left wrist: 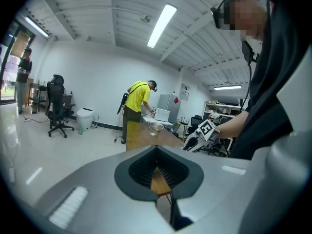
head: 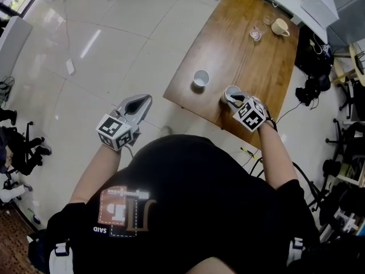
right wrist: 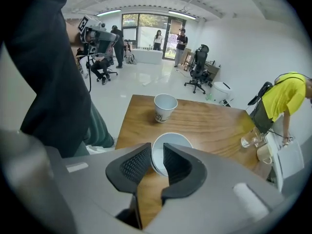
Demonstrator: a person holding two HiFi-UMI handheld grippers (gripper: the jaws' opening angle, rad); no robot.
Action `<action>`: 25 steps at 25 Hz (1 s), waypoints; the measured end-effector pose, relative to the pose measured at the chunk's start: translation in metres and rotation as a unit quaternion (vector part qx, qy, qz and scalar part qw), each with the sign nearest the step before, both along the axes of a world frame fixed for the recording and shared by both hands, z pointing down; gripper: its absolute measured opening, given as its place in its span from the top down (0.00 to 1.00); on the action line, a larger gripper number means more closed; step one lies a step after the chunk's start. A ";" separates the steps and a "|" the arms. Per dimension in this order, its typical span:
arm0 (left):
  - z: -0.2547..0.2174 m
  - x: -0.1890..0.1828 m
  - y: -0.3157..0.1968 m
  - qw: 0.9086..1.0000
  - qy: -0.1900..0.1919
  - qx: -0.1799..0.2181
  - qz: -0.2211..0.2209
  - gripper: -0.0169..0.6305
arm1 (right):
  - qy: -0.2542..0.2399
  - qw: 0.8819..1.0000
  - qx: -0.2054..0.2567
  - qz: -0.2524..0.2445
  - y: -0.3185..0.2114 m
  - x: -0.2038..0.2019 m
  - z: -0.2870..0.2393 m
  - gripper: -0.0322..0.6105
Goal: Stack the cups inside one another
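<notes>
My right gripper (right wrist: 156,151) hangs slightly open over the near edge of the table (head: 251,61). Its pads straddle the wall of a white paper cup (right wrist: 175,140), one inside and one outside, without pinching it. That cup stands upright on the table close to that edge. The second cup (head: 201,77) stands upright near the table's left edge, well apart from the first. My left gripper (head: 146,99) is closed on nothing and is off the table, over the floor (head: 102,44) beyond its left side.

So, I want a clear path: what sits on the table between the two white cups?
Nothing. Bare table runs from the far cup to the near cup, seen in the right gripper view and the head view.
</notes>
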State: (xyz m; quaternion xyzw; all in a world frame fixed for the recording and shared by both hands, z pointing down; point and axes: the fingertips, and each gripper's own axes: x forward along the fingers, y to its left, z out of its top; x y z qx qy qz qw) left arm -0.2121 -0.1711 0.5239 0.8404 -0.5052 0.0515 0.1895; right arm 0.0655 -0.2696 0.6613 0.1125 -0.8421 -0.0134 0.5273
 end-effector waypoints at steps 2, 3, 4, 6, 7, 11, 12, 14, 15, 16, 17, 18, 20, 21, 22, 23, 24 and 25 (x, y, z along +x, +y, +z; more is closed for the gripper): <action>-0.001 -0.001 -0.001 1.000 0.000 0.001 0.001 0.97 | -0.015 1.000 0.002 0.007 0.001 -0.001 -0.007 0.79; -0.002 0.000 -0.002 1.000 0.000 0.003 0.003 0.97 | -0.023 1.000 0.005 0.010 0.002 -0.001 -0.013 0.78; -0.003 0.002 -0.004 1.000 0.001 0.005 0.005 0.97 | -0.032 0.999 0.011 0.014 0.002 0.000 -0.021 0.77; -0.006 0.008 -0.008 1.000 0.003 0.011 0.014 0.97 | -0.057 0.997 0.029 0.034 0.000 0.006 -0.040 0.77; -0.007 0.013 -0.011 1.000 0.005 0.014 0.020 0.97 | -0.074 0.995 0.038 0.050 -0.003 0.011 -0.051 0.77; -0.013 0.037 -0.025 0.998 0.012 0.027 0.047 0.97 | -0.170 0.971 0.052 0.157 -0.010 0.049 -0.085 0.79; -0.014 0.043 -0.029 0.998 0.014 0.029 0.054 0.97 | -0.199 0.960 0.046 0.193 -0.011 0.063 -0.089 0.80; -0.016 0.056 -0.036 0.997 0.019 0.031 0.067 0.97 | -0.259 0.926 0.019 0.273 -0.010 0.094 -0.089 0.83; -0.017 0.062 -0.039 0.997 0.021 0.031 0.073 0.97 | -0.288 0.905 0.005 0.313 -0.008 0.110 -0.087 0.83; -0.019 0.068 -0.042 0.996 0.022 0.031 0.080 0.97 | -0.314 0.883 -0.006 0.349 -0.005 0.125 -0.085 0.84; -0.021 0.075 -0.044 0.995 0.022 0.031 0.087 0.97 | -0.335 0.862 -0.011 0.379 -0.001 0.139 -0.082 0.85; -0.022 0.081 -0.047 0.995 0.022 0.032 0.093 0.97 | -0.350 0.845 -0.013 0.403 0.004 0.153 -0.079 0.86; -0.018 0.091 -0.052 0.994 0.023 0.038 0.104 0.97 | -0.364 0.822 -0.016 0.437 0.017 0.176 -0.070 0.87; -0.017 0.096 -0.055 0.993 0.026 0.038 0.107 0.97 | -0.365 0.814 -0.019 0.451 0.023 0.187 -0.064 0.89; -0.017 0.101 -0.058 0.993 0.030 0.035 0.108 0.97 | -0.365 0.807 -0.023 0.463 0.029 0.197 -0.058 0.90; -0.018 0.106 -0.060 0.993 0.035 0.032 0.109 0.97 | -0.363 0.802 -0.026 0.474 0.033 0.207 -0.053 0.91; -0.019 0.110 -0.061 0.993 0.037 0.030 0.111 0.97 | -0.359 0.799 -0.026 0.481 0.037 0.215 -0.050 0.92; -0.020 0.115 -0.062 0.992 0.038 0.029 0.113 0.97 | -0.354 0.800 -0.025 0.484 0.040 0.221 -0.047 0.93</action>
